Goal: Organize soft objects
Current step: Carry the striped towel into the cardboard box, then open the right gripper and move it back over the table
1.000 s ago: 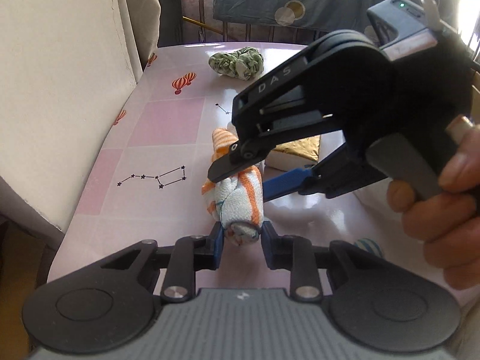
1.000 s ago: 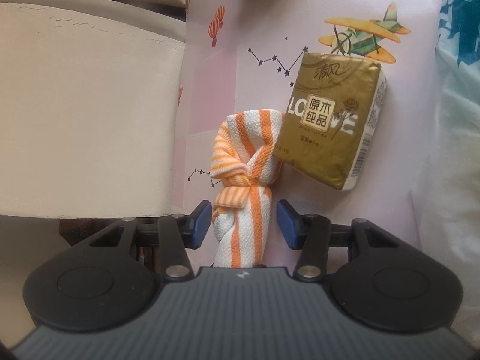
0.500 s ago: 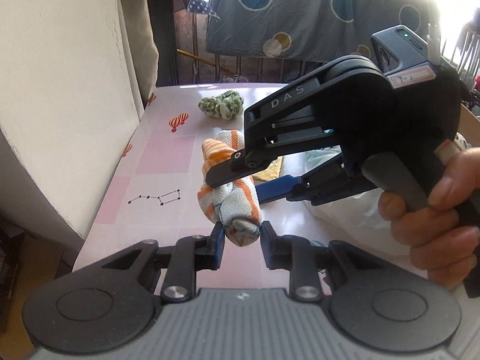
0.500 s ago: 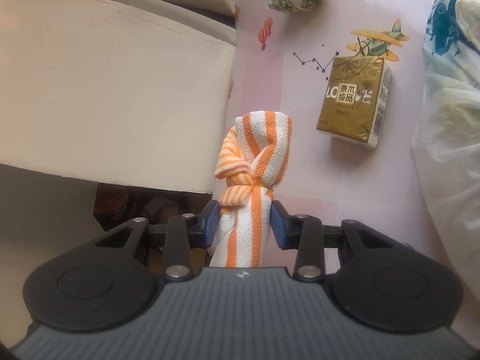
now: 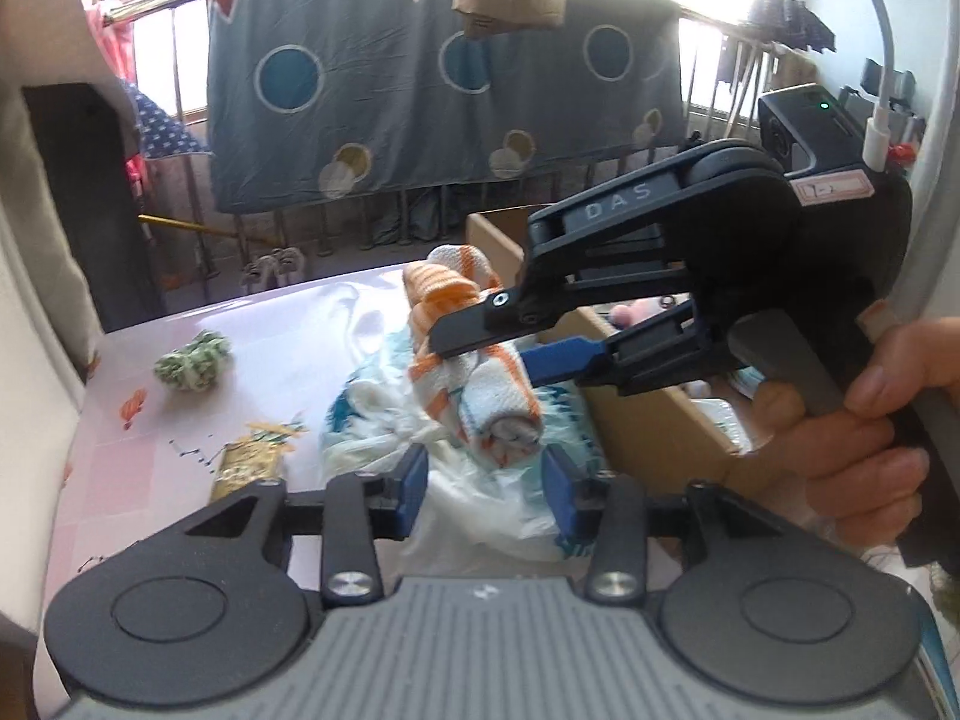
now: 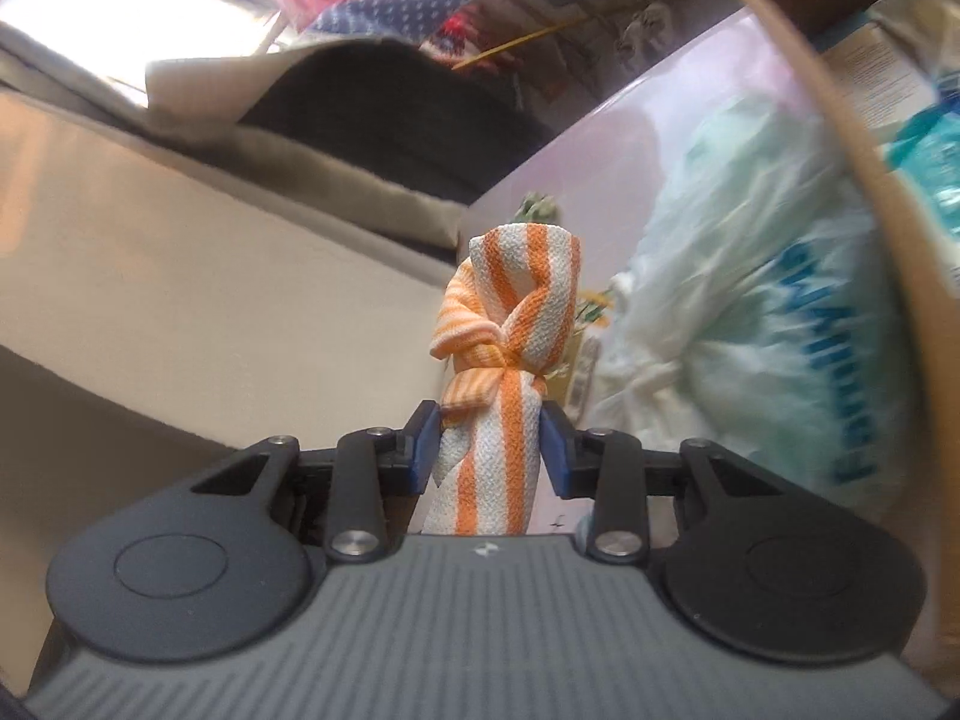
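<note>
An orange-and-white striped towel [image 5: 480,384], rolled and knotted, hangs in the air above the pink table [image 5: 150,462]. My right gripper [image 6: 489,447] is shut on the towel [image 6: 510,372] and holds it upright; it also shows in the left wrist view [image 5: 510,342]. My left gripper [image 5: 485,483] is open, its blue pads on either side of the towel's lower end, apart from it. A green scrunchy cloth [image 5: 192,363] and a gold tissue pack [image 5: 249,462] lie on the table.
A cardboard box [image 5: 648,414] with soft items inside stands at the right, its rim [image 6: 840,138] close to the right gripper. A white-and-blue plastic bag [image 5: 420,438] lies under the towel. A beige panel [image 6: 210,300] lines the table's left side.
Both grippers rose and swung right with the towel, from above the table toward the bag and box. My left gripper has opened off the towel's end.
</note>
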`<state>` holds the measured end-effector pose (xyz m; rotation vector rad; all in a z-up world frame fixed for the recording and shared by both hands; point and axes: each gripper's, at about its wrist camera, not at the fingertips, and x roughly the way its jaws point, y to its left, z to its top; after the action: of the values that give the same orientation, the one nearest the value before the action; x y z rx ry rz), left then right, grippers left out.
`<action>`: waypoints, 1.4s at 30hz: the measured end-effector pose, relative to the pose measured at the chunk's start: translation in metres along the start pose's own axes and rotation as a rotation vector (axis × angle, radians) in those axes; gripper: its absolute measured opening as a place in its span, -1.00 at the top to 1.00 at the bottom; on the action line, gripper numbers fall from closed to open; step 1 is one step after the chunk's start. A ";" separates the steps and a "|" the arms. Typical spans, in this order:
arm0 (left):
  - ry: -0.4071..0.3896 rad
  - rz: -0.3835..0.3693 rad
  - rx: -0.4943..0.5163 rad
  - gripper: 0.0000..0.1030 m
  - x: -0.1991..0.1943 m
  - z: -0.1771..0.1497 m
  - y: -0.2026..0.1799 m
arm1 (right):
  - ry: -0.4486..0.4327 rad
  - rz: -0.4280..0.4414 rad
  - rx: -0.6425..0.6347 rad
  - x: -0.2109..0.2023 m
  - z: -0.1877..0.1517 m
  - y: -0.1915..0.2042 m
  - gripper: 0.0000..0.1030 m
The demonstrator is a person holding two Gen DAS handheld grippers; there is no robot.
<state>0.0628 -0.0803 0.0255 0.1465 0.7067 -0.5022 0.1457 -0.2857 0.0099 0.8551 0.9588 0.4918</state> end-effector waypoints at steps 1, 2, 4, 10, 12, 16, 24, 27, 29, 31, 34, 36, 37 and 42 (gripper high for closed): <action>-0.001 -0.008 0.014 -0.03 0.003 0.001 -0.008 | -0.029 -0.016 0.009 -0.019 0.003 -0.009 0.33; 0.003 -0.014 0.029 -0.03 0.006 0.001 -0.017 | -0.059 -0.033 0.018 -0.037 0.006 -0.019 0.33; 0.017 -0.025 0.048 -0.05 0.015 0.001 -0.029 | -0.119 -0.078 0.023 -0.074 0.012 -0.036 0.33; 0.055 -0.016 0.052 -0.07 0.028 -0.008 -0.032 | -0.207 -0.336 -0.074 -0.163 0.031 -0.077 0.32; 0.064 -0.006 0.041 -0.08 0.031 -0.010 -0.030 | -0.182 -0.436 -0.123 -0.172 0.037 -0.089 0.32; 0.083 0.004 0.010 -0.08 0.030 -0.012 -0.021 | -0.079 -0.602 -0.224 -0.164 0.044 -0.111 0.27; 0.081 0.022 -0.011 -0.08 0.023 -0.014 -0.011 | 0.078 -0.735 -0.264 -0.133 0.042 -0.135 0.21; 0.083 0.028 -0.013 -0.08 0.022 -0.015 -0.007 | 0.058 -0.727 -0.245 -0.137 0.038 -0.135 0.21; 0.085 0.033 -0.017 -0.08 0.022 -0.016 -0.004 | 0.034 -0.709 -0.230 -0.141 0.037 -0.132 0.21; 0.085 0.045 -0.020 -0.09 0.022 -0.019 0.001 | 0.000 -0.666 -0.213 -0.150 0.037 -0.121 0.19; 0.084 0.076 -0.017 -0.12 0.022 -0.023 0.009 | -0.050 -0.589 -0.201 -0.155 0.038 -0.101 0.08; 0.087 0.097 -0.022 -0.12 0.021 -0.027 0.018 | -0.074 -0.528 -0.211 -0.153 0.039 -0.084 0.04; 0.088 0.108 -0.030 -0.12 0.020 -0.030 0.024 | -0.079 -0.497 -0.219 -0.149 0.040 -0.074 0.03; 0.093 0.168 -0.089 -0.12 0.020 -0.041 0.060 | -0.038 -0.355 -0.281 -0.105 0.047 -0.026 -0.04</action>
<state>0.0811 -0.0234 -0.0207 0.1452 0.7985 -0.3039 0.1332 -0.3941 0.0556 0.4275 0.9552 0.2933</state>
